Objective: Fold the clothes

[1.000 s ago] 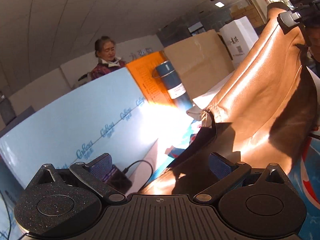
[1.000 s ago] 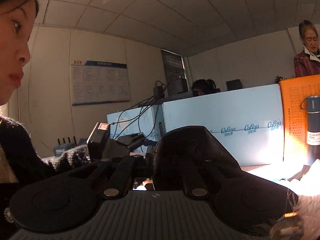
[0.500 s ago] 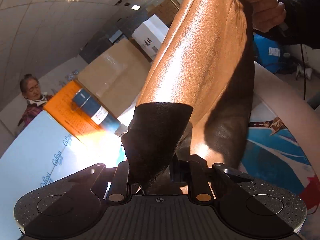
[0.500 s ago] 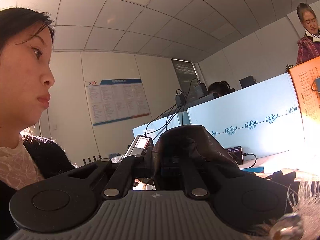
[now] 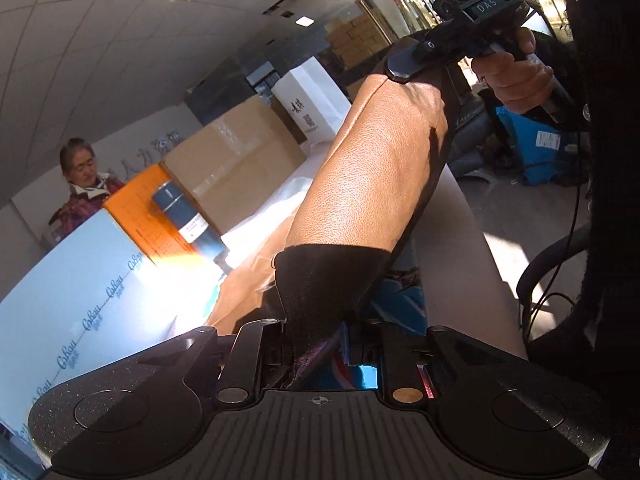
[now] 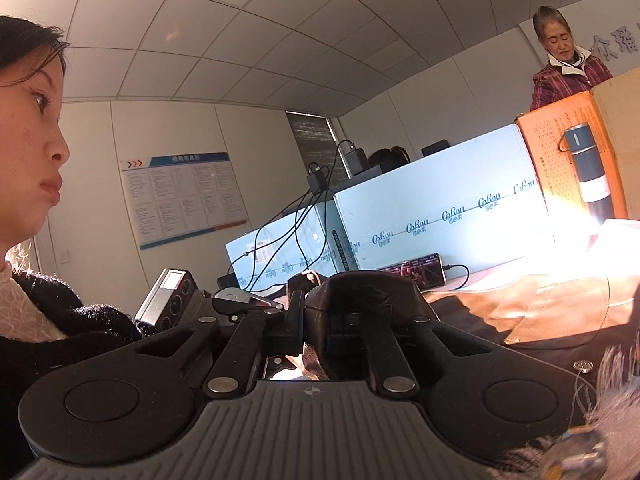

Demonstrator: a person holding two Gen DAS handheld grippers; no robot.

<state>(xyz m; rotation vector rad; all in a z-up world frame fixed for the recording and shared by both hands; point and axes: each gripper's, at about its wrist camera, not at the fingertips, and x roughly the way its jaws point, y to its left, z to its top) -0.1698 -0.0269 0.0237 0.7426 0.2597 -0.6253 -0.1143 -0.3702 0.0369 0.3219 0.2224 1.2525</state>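
Evidently the supple, slippery leather jacket (image 5: 372, 184) is clamped at its dark cuff by the left hand-held gripper (image 5: 316, 344) and at a folded edge by the right hand-held gripper (image 6: 314, 332); seams are judged the surest holds.

Close wrist views, both facing blue partition (image 5: 80, 280).

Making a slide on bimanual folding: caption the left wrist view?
Left gripper and right gripper each clamp an end of a tan leather sleeve, stretched above the table.

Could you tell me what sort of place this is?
Probably an office or stockroom used as a workspace: a grid-tiled suspended ceiling, stacked brown cardboard boxes, and a blue-bordered printed notice board on the wall.
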